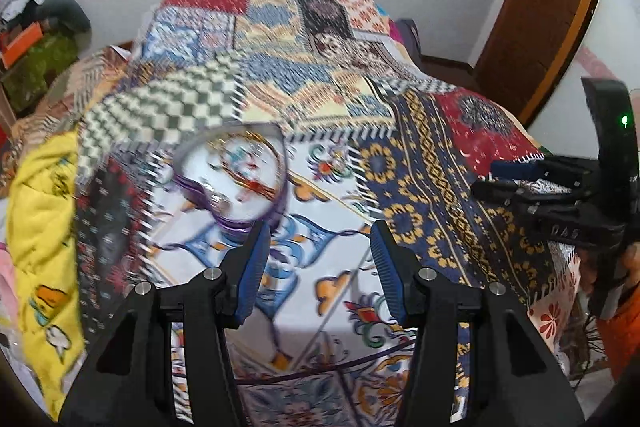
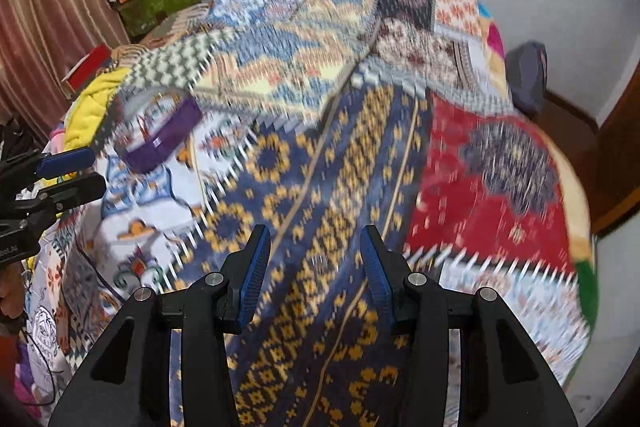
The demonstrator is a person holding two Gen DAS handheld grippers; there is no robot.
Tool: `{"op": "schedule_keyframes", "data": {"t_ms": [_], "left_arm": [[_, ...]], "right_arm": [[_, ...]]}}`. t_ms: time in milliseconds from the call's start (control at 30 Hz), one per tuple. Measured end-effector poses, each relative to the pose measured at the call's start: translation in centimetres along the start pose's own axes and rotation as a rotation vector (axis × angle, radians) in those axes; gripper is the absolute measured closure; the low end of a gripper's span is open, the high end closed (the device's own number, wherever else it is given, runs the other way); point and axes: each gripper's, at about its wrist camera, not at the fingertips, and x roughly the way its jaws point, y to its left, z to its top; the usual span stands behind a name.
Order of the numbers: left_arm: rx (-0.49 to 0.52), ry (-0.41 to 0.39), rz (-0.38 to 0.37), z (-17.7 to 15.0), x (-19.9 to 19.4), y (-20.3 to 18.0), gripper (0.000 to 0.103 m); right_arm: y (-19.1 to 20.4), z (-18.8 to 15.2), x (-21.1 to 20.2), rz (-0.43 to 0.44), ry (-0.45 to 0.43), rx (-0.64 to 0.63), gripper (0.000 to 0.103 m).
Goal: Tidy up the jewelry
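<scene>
Purple jewelry box (image 1: 230, 175) on quilt (image 1: 420, 155); both grippers empty, spread.

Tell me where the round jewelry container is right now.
In the left wrist view, the round jewelry container sits on the patchwork bedspread, just ahead-left of the open left gripper, right of the yellow blanket.

Two tools are in view: the left tool (image 1: 318, 243), its two blue-padded fingers (image 1: 256, 263) spread with nothing between them, and the right tool (image 2: 316, 251), its two fingers likewise spread and empty. One round purple-walled box (image 1: 230, 173) sits on one bed under one patchwork bedspread (image 1: 420, 155). The jewelry (image 1: 244, 163) inside the box is too blurred to count; thin gold rings and purple bands show. One yellow blanket (image 1: 40, 227) lies at the bed's left. One wooden door (image 1: 552, 7) stands at right.
</scene>
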Motion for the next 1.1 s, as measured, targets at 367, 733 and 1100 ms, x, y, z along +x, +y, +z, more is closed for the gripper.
{"op": "schedule_keyframes", "data": {"t_ms": [367,733,1100], "left_arm": [[0.005,0.049,-0.063,0.1,3.6,-2.1,0.052],[0.022,0.044,-0.052,-0.1,4.2,-2.0,0.052],[0.011,0.057,-0.046,0.4,5.0,-2.0,0.053]], "right_arm": [[-0.6,-2.6,1.6,0.043,0.056,0.030,0.060],[-0.1,-1.4,3.6,0.018,0.080,0.009,0.082],[0.6,-1.9,3.0,0.020,0.053,-0.015,0.094]]}}
